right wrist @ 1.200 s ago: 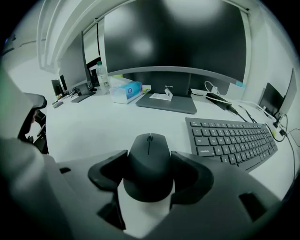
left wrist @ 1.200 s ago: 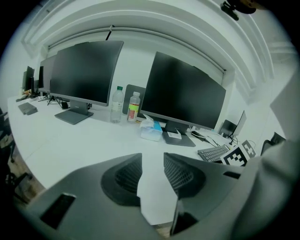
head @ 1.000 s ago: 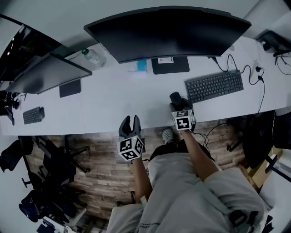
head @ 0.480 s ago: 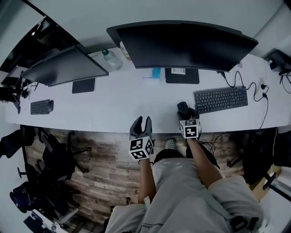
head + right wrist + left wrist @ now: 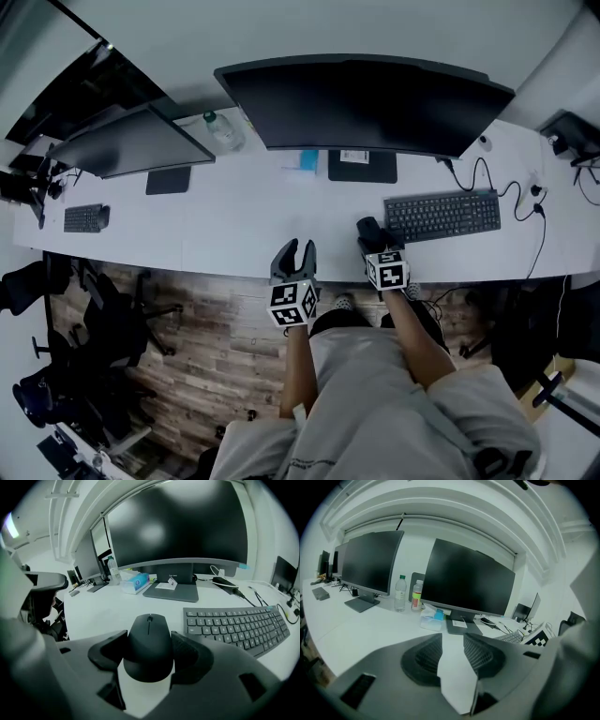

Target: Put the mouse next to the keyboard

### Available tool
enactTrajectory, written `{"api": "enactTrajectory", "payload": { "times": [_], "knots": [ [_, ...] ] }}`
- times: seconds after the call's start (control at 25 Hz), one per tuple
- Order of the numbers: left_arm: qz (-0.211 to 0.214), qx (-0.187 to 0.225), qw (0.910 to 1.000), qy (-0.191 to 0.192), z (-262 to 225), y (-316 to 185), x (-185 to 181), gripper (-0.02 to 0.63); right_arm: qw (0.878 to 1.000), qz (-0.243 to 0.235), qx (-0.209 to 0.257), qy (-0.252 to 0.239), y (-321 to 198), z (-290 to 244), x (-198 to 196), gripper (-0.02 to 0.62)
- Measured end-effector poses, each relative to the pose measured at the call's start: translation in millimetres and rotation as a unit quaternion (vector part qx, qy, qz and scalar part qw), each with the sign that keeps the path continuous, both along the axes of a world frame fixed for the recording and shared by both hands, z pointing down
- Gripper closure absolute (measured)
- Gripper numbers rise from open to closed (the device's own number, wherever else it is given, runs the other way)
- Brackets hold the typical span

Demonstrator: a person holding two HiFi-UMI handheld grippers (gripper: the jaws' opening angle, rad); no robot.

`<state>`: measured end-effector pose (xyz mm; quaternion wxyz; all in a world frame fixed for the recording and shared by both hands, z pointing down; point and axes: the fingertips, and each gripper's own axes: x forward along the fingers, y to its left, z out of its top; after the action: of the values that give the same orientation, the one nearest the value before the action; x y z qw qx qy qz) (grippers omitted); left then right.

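The black mouse (image 5: 149, 646) sits between the pads of my right gripper (image 5: 149, 638), which is shut on it. It is low over the white desk (image 5: 234, 211), just left of the black keyboard (image 5: 234, 620). In the head view the right gripper (image 5: 370, 234) and mouse (image 5: 367, 227) are near the desk's front edge, at the left end of the keyboard (image 5: 442, 214). My left gripper (image 5: 299, 248) hangs at the desk's front edge, left of the right one. Its jaws are open with nothing between them, as the left gripper view (image 5: 452, 639) shows.
A wide curved monitor (image 5: 361, 98) on a dark stand (image 5: 362, 165) is behind the keyboard. A second monitor (image 5: 131, 141), a water bottle (image 5: 223, 129) and a tissue box (image 5: 302, 159) are at the back left. Cables (image 5: 511, 192) lie right of the keyboard. Chairs (image 5: 112, 309) stand below the desk's front edge.
The head camera has swung, so the desk sits differently in the picture. Both grippers keep about the same places at the desk's edge, and the mouse stays in the right jaws.
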<state>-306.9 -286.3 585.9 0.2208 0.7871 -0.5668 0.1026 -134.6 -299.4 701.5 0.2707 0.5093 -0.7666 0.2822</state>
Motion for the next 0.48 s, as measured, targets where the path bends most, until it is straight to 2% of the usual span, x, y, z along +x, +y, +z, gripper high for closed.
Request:
{"api": "enactTrajectory", "payload": {
  "times": [0.32,0.48],
  "knots": [
    [0.013,0.006,0.9997,-0.019,-10,-5,74,0.454,0.999,-0.022,0.016,-0.024,-3,-22,47,0.299],
    [0.026,0.012,0.9992,-0.027,-16,-1,111,0.455,0.998,-0.048,0.02,-0.029,4,-29,65,0.299]
  ]
}}
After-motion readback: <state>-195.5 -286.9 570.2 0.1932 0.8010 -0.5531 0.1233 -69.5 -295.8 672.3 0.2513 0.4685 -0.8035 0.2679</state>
